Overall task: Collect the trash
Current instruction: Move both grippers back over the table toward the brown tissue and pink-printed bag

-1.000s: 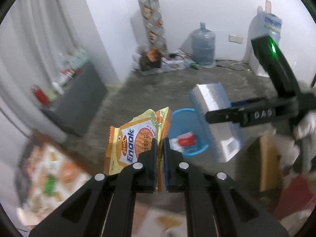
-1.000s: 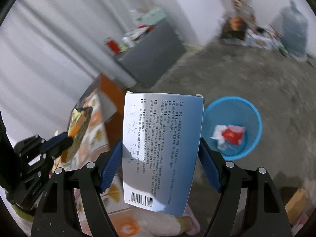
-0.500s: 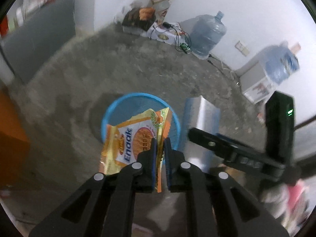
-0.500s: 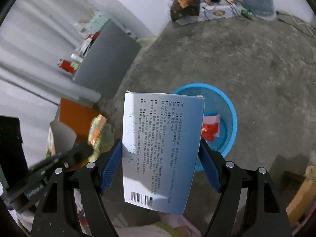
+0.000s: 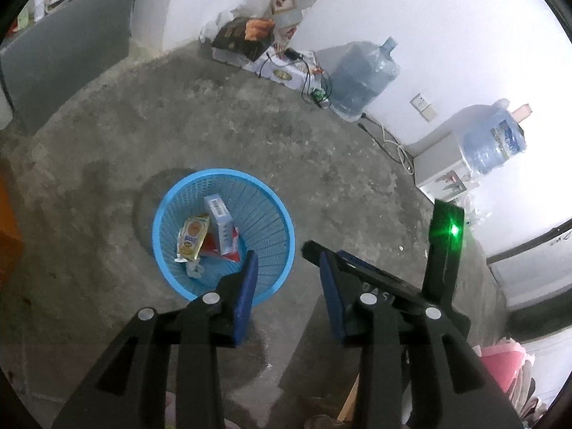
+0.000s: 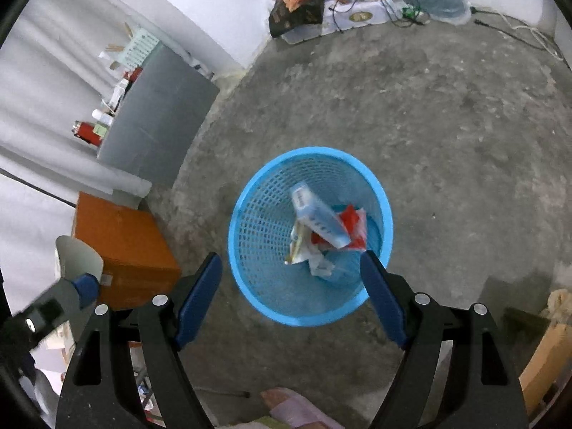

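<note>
Both pieces of trash have left the jaws since the earlier frames and now lie in the basket. Nearest, the left gripper [image 5: 286,287] has its jaws opening with nothing between them, and the right gripper [image 6: 291,286] stands wide and empty; both point down over the blue basket [image 6: 250,279], probably so that things drop straight inside. Below them, the yellow snack wrapper [image 5: 193,237] and the pale blue box [image 5: 220,225] rest on older red and white scraps. Farther off, a water bottle [image 5: 361,78] stands by the wall.
</note>
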Demonstrator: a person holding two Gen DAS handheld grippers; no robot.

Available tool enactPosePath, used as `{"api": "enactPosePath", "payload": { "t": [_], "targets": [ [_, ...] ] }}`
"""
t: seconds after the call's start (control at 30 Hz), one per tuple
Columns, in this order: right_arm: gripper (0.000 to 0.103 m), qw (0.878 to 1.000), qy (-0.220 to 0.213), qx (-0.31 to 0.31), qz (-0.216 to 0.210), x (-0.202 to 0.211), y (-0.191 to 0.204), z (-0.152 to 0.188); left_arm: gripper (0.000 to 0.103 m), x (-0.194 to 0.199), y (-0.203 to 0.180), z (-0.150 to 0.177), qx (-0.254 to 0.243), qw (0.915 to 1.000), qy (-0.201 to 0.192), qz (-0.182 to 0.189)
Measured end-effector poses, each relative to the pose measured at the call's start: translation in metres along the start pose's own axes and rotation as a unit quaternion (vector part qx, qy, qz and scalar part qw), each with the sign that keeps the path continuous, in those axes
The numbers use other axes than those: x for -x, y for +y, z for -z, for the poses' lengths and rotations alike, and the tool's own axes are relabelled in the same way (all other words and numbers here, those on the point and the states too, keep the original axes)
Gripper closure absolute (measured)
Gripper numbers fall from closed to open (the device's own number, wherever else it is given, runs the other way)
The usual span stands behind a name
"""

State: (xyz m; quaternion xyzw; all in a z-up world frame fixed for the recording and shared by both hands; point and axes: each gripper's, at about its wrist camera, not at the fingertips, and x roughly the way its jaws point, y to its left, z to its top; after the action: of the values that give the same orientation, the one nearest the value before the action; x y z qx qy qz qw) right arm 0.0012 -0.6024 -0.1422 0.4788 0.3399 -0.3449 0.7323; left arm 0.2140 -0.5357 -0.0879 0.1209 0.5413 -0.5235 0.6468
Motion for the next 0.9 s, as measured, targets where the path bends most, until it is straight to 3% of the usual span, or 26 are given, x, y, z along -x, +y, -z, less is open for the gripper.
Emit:
{"api": "enactPosePath", "payload": {
  "t": [0.27, 0.57, 0.77, 0.9],
  "targets": [
    [0.027, 0.998, -0.032, 0.028, -0.045, 0.059, 0.016, 0.034, 0.057, 0.096, -0.018, 0.039, -0.018, 0.9966, -0.076, -0.028],
    [0.027, 0.989, -0.015, 0.071, -0.132, 0.096, 0.062, 0.062, 0.052, 0.208, -0.007, 0.125, 0.017, 0.9824, -0.172, -0.070],
    [0.027, 0.976, 0.013, 0.110, -0.185, 0.104, 0.108, 0.082, 0.051, 0.277, 0.024, 0.190, 0.048, 0.9669, -0.217, -0.125],
    [0.027, 0.966, 0.039, 0.146, -0.210, 0.103, 0.143, 0.098, 0.050, 0.323, 0.046, 0.241, 0.054, 0.9488, -0.234, -0.206]
  ]
}}
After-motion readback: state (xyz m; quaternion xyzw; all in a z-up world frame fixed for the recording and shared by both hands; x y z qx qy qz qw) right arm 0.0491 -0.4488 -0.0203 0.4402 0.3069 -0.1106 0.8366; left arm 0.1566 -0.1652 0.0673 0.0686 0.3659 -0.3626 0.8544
